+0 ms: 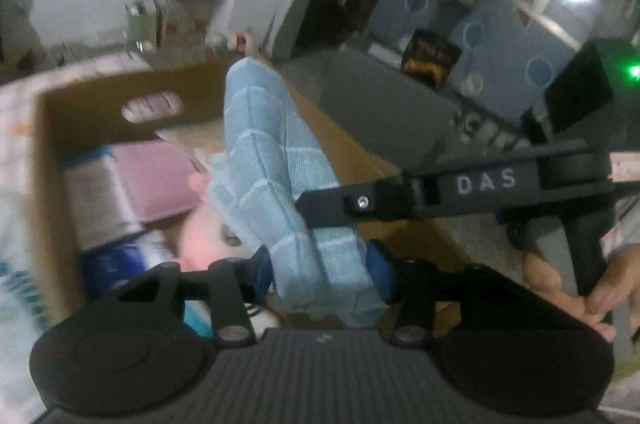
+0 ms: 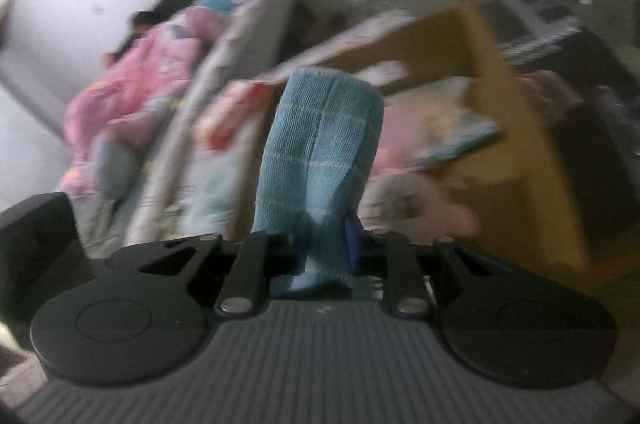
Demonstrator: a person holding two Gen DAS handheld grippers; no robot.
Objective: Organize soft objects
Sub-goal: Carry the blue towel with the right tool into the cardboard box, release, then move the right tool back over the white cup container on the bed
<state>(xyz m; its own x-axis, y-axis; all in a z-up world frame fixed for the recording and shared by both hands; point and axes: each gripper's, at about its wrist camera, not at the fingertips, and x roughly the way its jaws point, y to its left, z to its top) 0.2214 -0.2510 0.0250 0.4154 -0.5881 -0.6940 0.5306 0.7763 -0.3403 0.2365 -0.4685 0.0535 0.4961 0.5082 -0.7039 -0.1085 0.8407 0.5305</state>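
A motion-blurred cardboard box [image 1: 60, 127] holds folded cloths [image 1: 152, 179], their details smeared. Above it, the light-blue checked towel [image 2: 320, 143] is clamped in the right gripper [image 2: 324, 248]. The left gripper [image 1: 320, 272] straddles the towel; whether it pinches is unclear.

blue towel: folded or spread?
Folded: the blue towel stands as a thick layered bundle above the right gripper, over the cardboard box.
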